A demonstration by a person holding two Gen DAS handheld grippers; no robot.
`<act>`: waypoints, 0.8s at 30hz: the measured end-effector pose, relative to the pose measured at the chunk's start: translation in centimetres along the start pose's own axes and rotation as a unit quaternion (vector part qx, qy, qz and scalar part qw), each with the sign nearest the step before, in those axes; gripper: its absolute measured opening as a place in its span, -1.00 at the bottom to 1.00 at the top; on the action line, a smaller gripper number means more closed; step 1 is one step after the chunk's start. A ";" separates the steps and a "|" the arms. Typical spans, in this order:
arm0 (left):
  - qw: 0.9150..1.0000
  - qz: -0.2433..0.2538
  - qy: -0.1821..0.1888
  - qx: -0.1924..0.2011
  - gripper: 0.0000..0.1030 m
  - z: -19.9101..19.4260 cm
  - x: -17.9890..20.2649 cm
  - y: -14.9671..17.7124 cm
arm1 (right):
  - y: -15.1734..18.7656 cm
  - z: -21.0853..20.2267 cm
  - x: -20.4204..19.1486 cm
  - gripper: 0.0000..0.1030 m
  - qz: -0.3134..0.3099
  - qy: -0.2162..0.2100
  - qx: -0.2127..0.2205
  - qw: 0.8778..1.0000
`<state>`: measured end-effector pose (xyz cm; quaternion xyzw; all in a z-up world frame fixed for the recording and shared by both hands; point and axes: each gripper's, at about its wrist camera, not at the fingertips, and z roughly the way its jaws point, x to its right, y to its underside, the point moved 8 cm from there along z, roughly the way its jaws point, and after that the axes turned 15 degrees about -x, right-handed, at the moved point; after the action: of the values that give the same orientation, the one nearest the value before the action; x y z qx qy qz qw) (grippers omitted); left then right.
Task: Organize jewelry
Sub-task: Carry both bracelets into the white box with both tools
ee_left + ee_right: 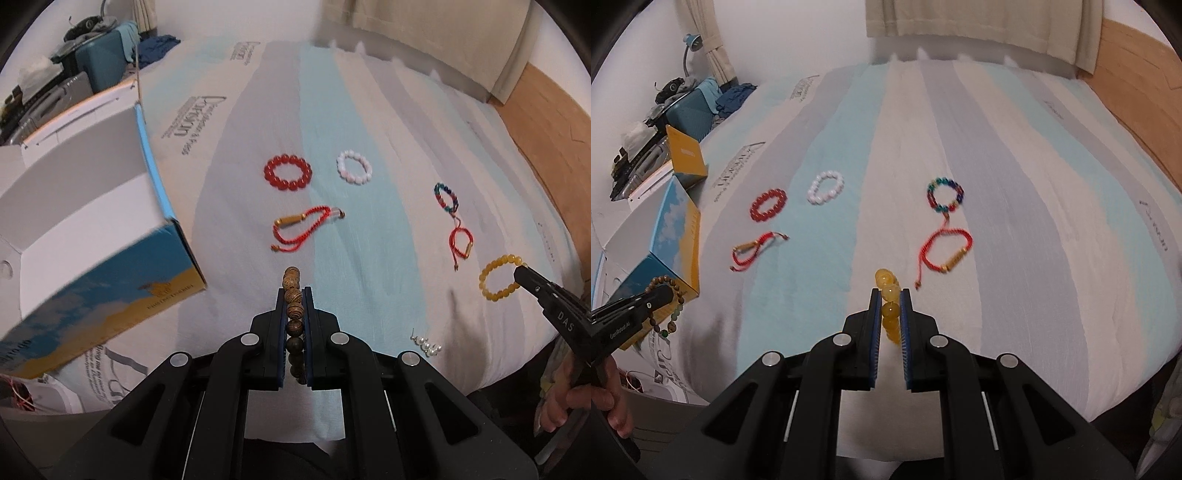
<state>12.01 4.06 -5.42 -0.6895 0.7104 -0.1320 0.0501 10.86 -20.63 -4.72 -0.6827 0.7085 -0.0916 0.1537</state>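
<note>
Your left gripper [294, 295] clamps the brown wooden bead bracelet [294, 314]; your right gripper [891, 295] pinches the yellow glass bead bracelet [888, 306]. The open blue-and-white cardboard box [110, 236] sits at ten o'clock, nearer your left fingers.

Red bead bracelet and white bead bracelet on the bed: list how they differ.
The red bead bracelet has deep red beads; the white bead bracelet has pale, milky ones. The red bracelet forms the wider ring, the white the smaller. The red one lies nearer the open box, the white one further from it. Both are closed rings of round beads lying flat on the striped sheet, untouched by either gripper.
</note>
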 end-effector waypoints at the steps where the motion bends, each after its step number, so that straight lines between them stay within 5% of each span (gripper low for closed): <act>1: 1.000 0.000 -0.001 0.002 -0.88 -0.4 -0.2 -0.2 | -0.3 -0.3 -0.4 -0.83 -0.002 0.000 0.002 1.000; 10: 0.999 -0.019 -0.011 0.038 -0.88 -4.9 -3.8 -2.1 | -3.1 -2.5 -5.8 -0.83 -0.033 -0.008 0.014 0.999; 24: 0.993 -0.083 -0.047 0.071 -0.88 -10.1 -14.8 -2.1 | -6.8 -4.9 -18.7 -0.83 -0.115 -0.030 0.039 0.992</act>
<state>12.16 19.92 3.23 -0.7463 0.6364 -0.1534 0.1206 15.98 -2.77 3.88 -0.7552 0.6166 -0.1157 0.1901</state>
